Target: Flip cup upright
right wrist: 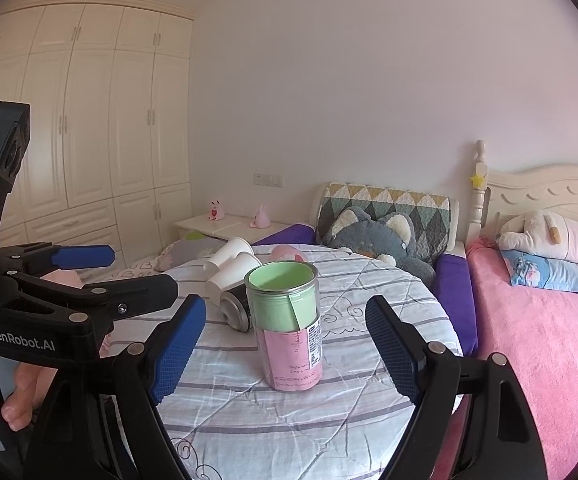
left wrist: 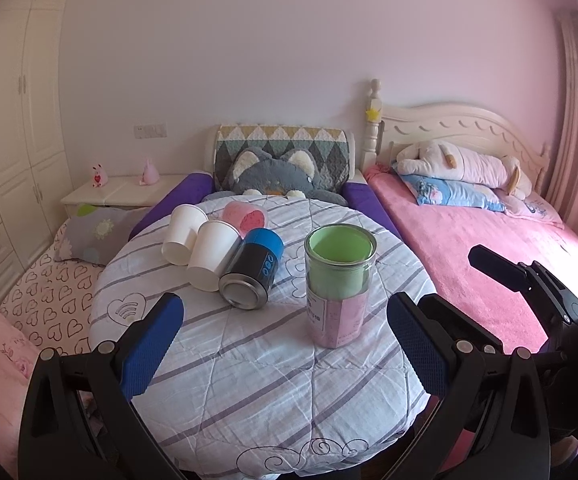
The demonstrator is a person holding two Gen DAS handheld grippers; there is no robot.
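The round quilted table fills the middle, and on it, front and centre, the clear cup with green and pink lining stands upright, mouth open to the ceiling. Behind it to the left lie a blue can, two white paper cups and a pink cup, all tipped over. Left gripper gapes wide and empty short of the clear cup; right gripper does likewise.

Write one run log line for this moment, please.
left hand-held gripper: open, empty | right hand-held gripper: open, empty | green-pink cup: upright | blue can: lying | white cups: lying
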